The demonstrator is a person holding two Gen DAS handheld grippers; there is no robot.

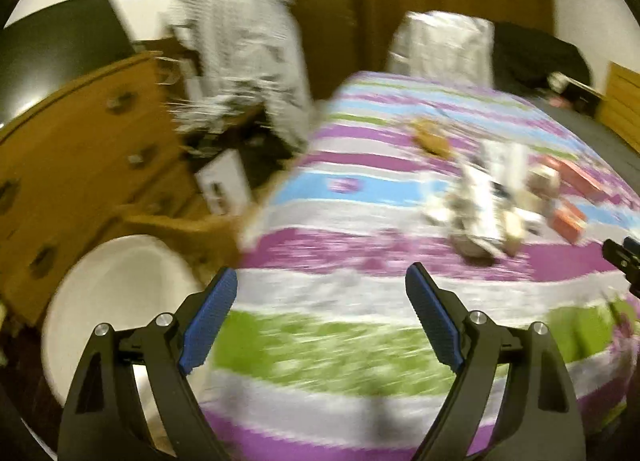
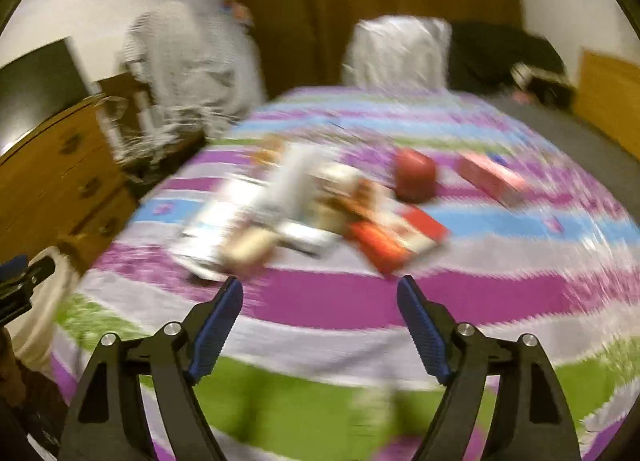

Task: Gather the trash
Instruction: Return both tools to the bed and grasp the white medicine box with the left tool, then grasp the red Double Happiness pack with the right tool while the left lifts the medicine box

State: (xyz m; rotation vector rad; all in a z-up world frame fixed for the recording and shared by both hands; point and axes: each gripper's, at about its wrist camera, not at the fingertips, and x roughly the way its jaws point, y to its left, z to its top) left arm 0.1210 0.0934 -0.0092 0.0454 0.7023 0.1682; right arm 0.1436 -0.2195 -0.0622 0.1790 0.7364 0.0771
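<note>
On the striped bedspread (image 2: 328,301) we see the trash pile (image 2: 304,213) of cartons and wrappers lying just ahead of our right gripper (image 2: 320,325), whose jaws stand spread and empty. Our left gripper (image 1: 320,317), likewise spread and empty, has the pile ahead to its right, farther off.

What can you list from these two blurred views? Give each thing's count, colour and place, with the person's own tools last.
Bedspread: one, purple, blue, green and white stripes, covering the bed.
Litter pile: count unclear, white, tan and red cartons, mid-bed.
Round red item: one, behind the pile.
Pink box: one, right of it.
Dresser: one, brown wood, left of bed.
White bin: one, beside the bed's near left corner.
Left claw: open, empty, black with blue pads.
Right claw: open, empty, same colours.
</note>
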